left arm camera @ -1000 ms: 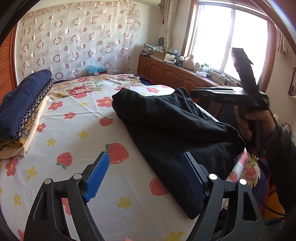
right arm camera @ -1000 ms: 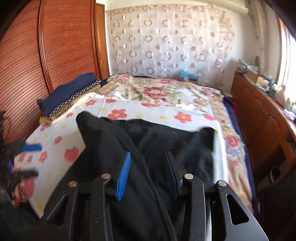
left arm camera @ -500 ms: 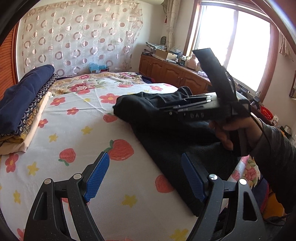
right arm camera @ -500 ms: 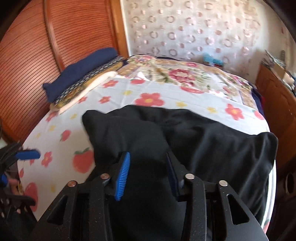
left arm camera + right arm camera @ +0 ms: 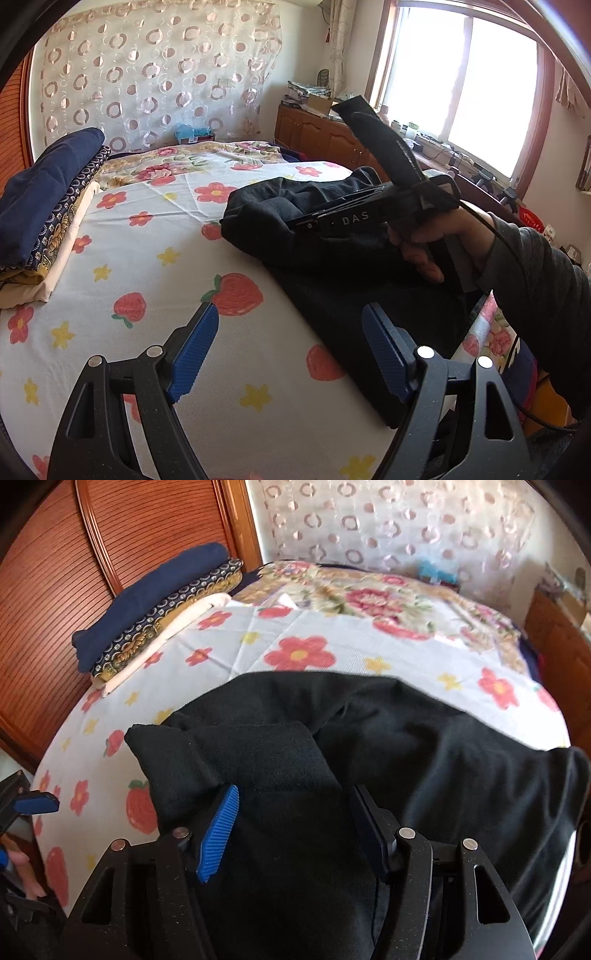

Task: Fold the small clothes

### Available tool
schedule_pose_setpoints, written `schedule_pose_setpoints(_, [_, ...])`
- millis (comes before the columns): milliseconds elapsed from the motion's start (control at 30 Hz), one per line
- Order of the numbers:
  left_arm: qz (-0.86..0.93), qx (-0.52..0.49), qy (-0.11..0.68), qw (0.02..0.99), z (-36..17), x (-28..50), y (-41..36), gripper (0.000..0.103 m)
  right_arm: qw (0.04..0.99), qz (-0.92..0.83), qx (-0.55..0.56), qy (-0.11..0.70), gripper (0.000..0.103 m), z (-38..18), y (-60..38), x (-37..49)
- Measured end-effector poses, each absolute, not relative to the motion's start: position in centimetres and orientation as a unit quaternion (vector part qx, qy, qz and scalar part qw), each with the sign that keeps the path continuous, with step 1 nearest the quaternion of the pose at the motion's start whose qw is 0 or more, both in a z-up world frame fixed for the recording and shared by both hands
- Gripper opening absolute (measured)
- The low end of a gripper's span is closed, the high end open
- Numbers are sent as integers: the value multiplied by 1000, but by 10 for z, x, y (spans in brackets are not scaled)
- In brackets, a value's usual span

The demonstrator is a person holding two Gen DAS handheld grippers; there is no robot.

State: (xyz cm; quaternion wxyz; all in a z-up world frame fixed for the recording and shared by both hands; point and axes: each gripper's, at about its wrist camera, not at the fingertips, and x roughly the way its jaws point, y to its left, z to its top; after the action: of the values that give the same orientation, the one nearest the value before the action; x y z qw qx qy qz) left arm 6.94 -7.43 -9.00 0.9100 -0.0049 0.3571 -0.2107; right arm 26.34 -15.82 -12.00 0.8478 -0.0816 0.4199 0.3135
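now the black soft knit garment (image 5: 424,753) lies across the flowered bedsheet (image 5: 155,266), its bunched fold right between the right gripper's (image 5: 295,830) wide jaws; left gripper (image 5: 288,354), also wide, hovers beside, empty

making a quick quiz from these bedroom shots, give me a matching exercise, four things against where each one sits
Things:
1. black garment
2. folded stack
3. left tool
4. right tool

Places:
A. open, over the bare strawberry-print sheet
B. at the bed's left edge, by the wooden panel
C. open, with black cloth between its fingers
D. spread on the bed's right side

Pairs: 1-D, 2-B, 3-A, 4-C
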Motion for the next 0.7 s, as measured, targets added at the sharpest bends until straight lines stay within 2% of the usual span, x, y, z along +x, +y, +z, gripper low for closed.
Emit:
schedule_pose_setpoints(67, [-211,-5,358,909,-91,69,-75,81,842,332,-75,418,48,-119,-162,261])
schedule_pose_setpoints(133, [-211,-6,360,909,-92,70,-75,81,834,354,-73,417,16,-119,-164,257])
schedule_pose_setpoints(233, [-212,-4,360,908,-93,70,-76,81,843,359,-94,389,11,-113,-166,246])
schedule_pose_setpoints(500, [-214,-3,361,908,-94,70,-77,81,915,276,-72,284,10,-45,-223,226])
schedule_pose_setpoints(700, [-217,-2,362,907,-96,69,-81,81,944,119,-77,297,10,-37,-285,261])
